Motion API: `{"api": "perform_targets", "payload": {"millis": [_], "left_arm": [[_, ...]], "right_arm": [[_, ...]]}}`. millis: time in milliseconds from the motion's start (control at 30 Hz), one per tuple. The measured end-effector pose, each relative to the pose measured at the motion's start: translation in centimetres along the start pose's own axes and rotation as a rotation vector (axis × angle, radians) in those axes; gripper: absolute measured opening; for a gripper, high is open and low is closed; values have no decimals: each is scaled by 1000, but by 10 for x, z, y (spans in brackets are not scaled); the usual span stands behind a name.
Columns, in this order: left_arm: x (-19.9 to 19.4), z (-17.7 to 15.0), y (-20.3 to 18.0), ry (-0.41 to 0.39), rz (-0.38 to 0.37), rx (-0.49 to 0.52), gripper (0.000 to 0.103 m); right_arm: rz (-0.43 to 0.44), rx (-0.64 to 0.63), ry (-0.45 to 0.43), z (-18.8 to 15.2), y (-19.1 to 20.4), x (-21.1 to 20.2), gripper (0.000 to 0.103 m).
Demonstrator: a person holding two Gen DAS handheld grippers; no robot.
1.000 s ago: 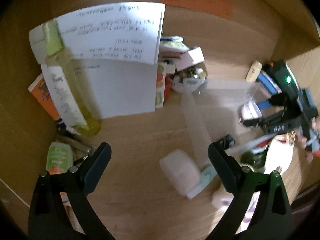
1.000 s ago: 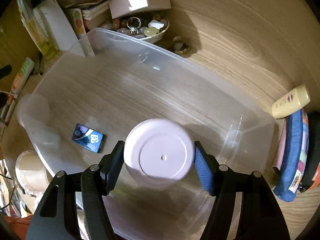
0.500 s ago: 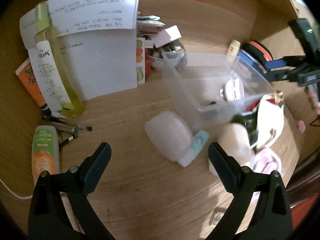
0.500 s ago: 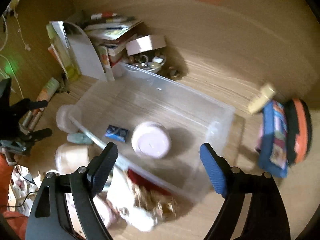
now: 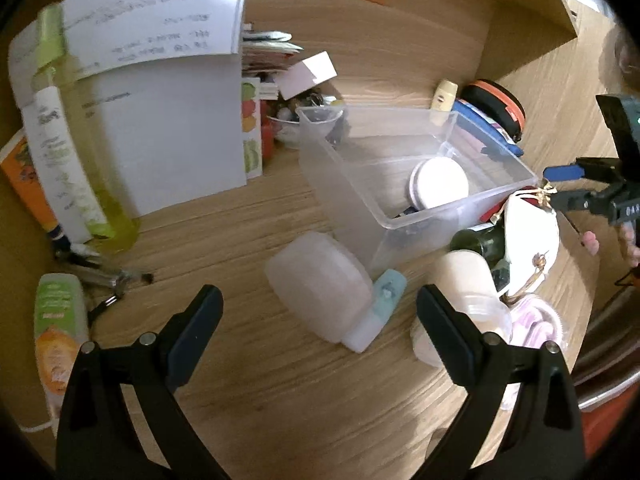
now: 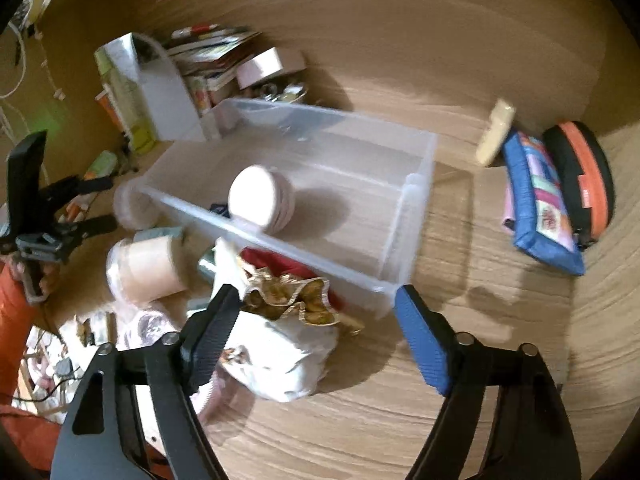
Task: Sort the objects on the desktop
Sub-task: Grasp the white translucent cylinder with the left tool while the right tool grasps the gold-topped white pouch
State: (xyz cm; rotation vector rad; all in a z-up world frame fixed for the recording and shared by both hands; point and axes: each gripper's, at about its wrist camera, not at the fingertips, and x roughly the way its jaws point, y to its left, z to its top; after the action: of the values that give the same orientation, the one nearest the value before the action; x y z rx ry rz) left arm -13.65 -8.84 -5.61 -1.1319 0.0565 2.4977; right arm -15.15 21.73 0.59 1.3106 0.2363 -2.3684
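A clear plastic bin (image 5: 356, 184) (image 6: 416, 184) stands on the wooden desk. A round pale pink jar (image 5: 438, 182) (image 6: 260, 202) lies inside it beside a small dark blue item (image 6: 219, 210). My left gripper (image 5: 320, 320) is open and empty, just in front of a frosted round container (image 5: 318, 300) and a pale blue tube (image 5: 380, 304). My right gripper (image 6: 316, 320) is open and empty, held back above the bin's near corner and a white pouch with gold trim (image 6: 280, 344).
A tall yellow-green bottle (image 5: 76, 152), a paper stand (image 5: 168, 92), an orange-green tube (image 5: 60, 336) and pens lie left. A beige jar (image 5: 468, 280), dark green bottle (image 5: 480, 240), blue pencil case (image 6: 536, 200), orange-black case (image 6: 580, 176) and cream tube (image 6: 494, 132) lie right.
My right gripper opened and let the pink jar go into the bin, then drew back and up. My left gripper pulled back, widening its view of the desk.
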Motion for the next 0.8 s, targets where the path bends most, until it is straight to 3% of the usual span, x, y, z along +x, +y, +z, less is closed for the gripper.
{"api": "perform_targets", "payload": {"millis": [133, 200, 367, 533, 633, 800], "left_arm": [[18, 3, 0, 35, 21, 10, 98], [22, 3, 2, 37, 17, 8, 98], [31, 4, 10, 52, -38, -29, 85], [37, 5, 12, 54, -33, -42, 76], [38, 6, 11, 40, -29, -49, 66], [39, 9, 5, 14, 23, -24, 63]], "right_arm": [[45, 4, 37, -2, 5, 10, 52], [50, 10, 46, -3, 6, 15, 50], [91, 72, 31, 1, 0, 17, 45], [114, 99, 41, 5, -2, 20, 45], [121, 98, 38, 6, 0, 21, 39], [121, 82, 15, 5, 1, 15, 27]]}}
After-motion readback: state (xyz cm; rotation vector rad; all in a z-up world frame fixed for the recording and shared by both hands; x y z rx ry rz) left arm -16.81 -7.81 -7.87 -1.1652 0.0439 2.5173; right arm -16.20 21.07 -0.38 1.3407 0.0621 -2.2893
